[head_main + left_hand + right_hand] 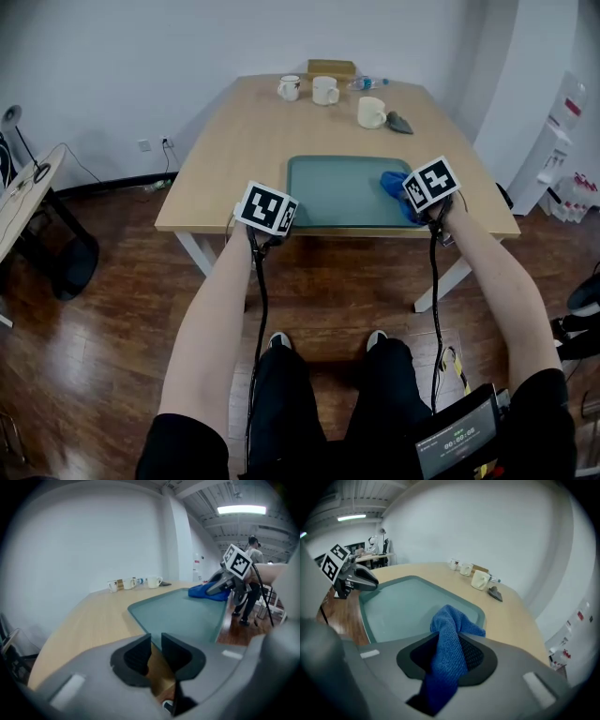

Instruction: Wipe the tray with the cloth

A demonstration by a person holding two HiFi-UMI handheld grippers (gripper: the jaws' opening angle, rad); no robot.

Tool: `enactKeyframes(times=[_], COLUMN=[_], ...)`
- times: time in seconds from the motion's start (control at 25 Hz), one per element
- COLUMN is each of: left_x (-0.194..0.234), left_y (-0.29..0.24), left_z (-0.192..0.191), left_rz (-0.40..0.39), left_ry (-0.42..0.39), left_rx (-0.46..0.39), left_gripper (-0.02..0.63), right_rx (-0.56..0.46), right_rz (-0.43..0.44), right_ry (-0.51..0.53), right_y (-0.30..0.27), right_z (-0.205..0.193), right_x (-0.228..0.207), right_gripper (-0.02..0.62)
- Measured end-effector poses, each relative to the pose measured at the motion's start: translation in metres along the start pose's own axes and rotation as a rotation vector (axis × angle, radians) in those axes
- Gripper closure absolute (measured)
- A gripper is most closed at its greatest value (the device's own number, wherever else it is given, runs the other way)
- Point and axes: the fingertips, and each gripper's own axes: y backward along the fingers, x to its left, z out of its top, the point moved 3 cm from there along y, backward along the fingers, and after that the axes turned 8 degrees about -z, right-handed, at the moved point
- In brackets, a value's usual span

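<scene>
A green tray (337, 192) lies at the near edge of the wooden table (234, 141). My right gripper (415, 202) is over the tray's right end, shut on a blue cloth (393, 183). In the right gripper view the cloth (451, 634) bulges out between the jaws and rests on the tray (403, 606). My left gripper (278, 225) sits at the tray's near left corner. Its jaws stand almost together, and the tray's rim (138, 618) runs into the narrow slit between them. The left gripper view shows the right gripper (219, 586) on the cloth (204, 593).
Three white mugs (289, 87) (325, 90) (371, 112), a cardboard box (331, 67), a water bottle (367, 82) and a small dark grey object (400, 123) stand at the table's far end. Wooden floor lies below the near edge.
</scene>
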Motion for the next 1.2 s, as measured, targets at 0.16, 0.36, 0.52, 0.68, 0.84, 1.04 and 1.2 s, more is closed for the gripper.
enactKeyframes(times=[0.16, 0.36, 0.52, 0.68, 0.84, 1.04, 1.2], left_x=[-0.001, -0.002, -0.002, -0.004, -0.004, 0.000, 0.002], left_y=[0.000, -0.001, -0.001, 0.000, 0.001, 0.002, 0.002], left_z=[-0.001, 0.000, -0.001, 0.000, 0.000, -0.001, -0.003], left_rz=[0.004, 0.004, 0.002, -0.001, -0.001, 0.012, 0.018], left_ry=[-0.007, -0.007, -0.003, -0.017, -0.020, -0.020, -0.012], left_rx=[-0.003, 0.001, 0.002, -0.006, -0.010, -0.006, -0.003], left_gripper=[0.535, 0.535, 0.535, 0.535, 0.537, 0.535, 0.535], right_rx=[-0.009, -0.065, -0.122, -0.166, -0.179, -0.169, -0.095], right_rz=[0.015, 0.096, 0.192, 0.276, 0.288, 0.269, 0.173], right_ry=[-0.006, 0.053, 0.152, 0.189, 0.239, 0.186, 0.140], right_y=[0.000, 0.004, 0.011, 0.017, 0.020, 0.024, 0.023], right_z=[0.007, 0.038, 0.072, 0.100, 0.108, 0.089, 0.048], right_x=[0.016, 0.076, 0.145, 0.198, 0.217, 0.173, 0.102], right_gripper=[0.488, 0.488, 0.488, 0.488, 0.488, 0.488, 0.488])
